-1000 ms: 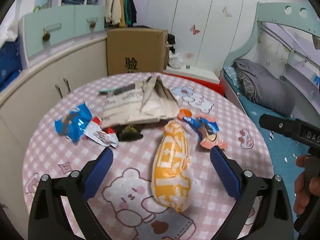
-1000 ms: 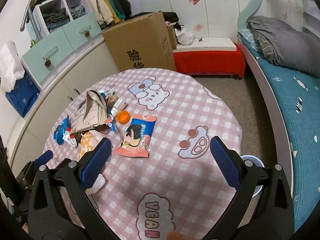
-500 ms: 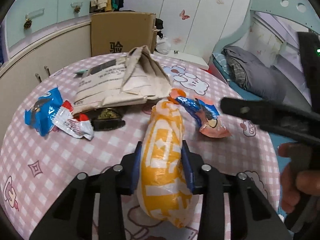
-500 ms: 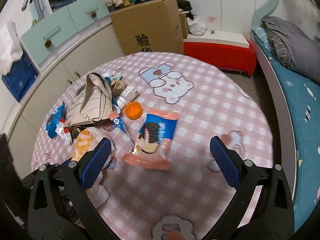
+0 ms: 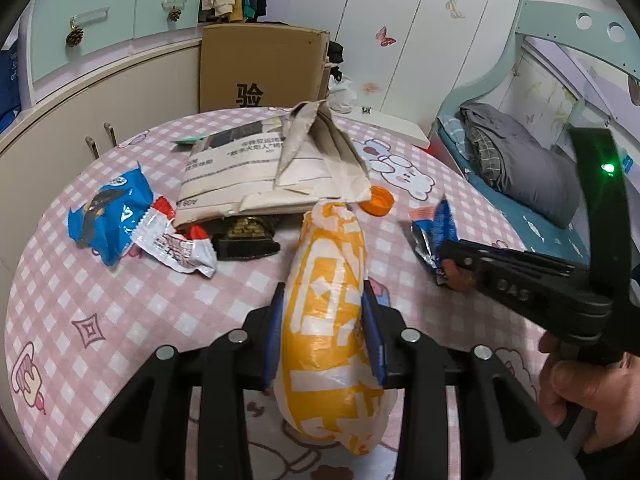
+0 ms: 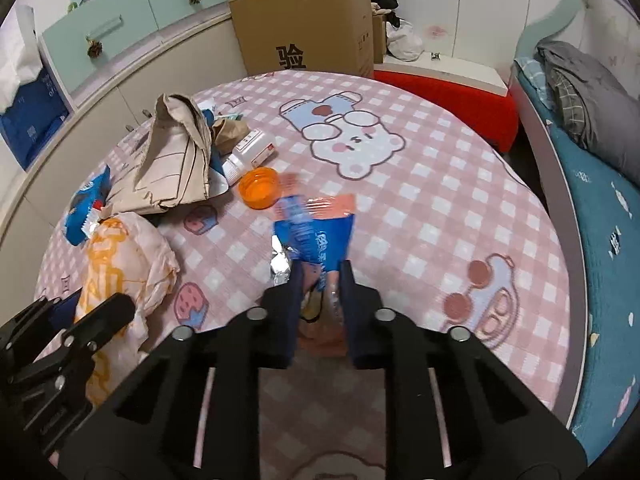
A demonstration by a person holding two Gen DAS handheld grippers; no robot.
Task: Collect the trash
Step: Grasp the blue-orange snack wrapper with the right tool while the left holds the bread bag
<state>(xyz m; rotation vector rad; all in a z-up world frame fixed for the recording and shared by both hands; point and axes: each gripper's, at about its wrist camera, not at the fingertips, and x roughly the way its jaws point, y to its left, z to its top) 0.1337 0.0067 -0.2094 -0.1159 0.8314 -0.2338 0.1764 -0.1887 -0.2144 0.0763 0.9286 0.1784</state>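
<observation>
My left gripper is shut on a yellow and white plastic bag near the front of the round pink checked table. The bag also shows in the right wrist view. My right gripper is shut on a blue and pink snack wrapper, lifted off the cloth; the wrapper also shows in the left wrist view. Loose trash lies behind: a torn paper bag, a blue wrapper, a red and white wrapper, a black packet and an orange cap.
A cardboard box stands behind the table. Curved cabinets with mint drawers run along the left. A bed with a grey blanket is at the right. A small white bottle lies by the paper bag.
My left gripper closed on the yellow bag and raised it slightly. My right gripper moved in to the blue and pink wrapper, closed on it and lifted it.
</observation>
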